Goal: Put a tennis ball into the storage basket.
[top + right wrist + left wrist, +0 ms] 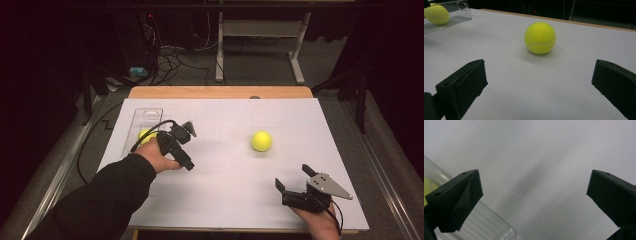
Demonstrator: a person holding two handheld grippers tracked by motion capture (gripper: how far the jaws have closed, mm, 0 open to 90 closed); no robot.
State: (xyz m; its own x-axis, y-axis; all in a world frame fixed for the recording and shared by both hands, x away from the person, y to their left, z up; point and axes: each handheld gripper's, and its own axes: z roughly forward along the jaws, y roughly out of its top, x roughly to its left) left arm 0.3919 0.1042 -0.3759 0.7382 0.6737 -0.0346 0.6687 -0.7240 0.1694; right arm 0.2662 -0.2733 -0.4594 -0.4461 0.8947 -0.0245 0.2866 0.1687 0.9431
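A white sheet [225,170] is spread over a wooden table [220,92]. A yellow tennis ball [261,141] is seen lying free on the sheet, to the right of the middle. A clear plastic tube [146,120] is laid flat near the left edge of the sheet, and a second yellow ball [145,135] is seen inside it, at the near end.

The left gripper [189,129] is held by a hand [159,156] in a dark sleeve, just beside the tube. Its jaws are spread wide and nothing is held between them. In the left gripper view, the ribbed wall of the tube [486,222] is seen by the left jaw.

The right gripper [294,179] is held low near the front right corner of the sheet, well apart from the free ball. Its jaws are also spread wide and empty. In the right gripper view, the free ball [540,37] is seen ahead, between the two jaws but far from them.
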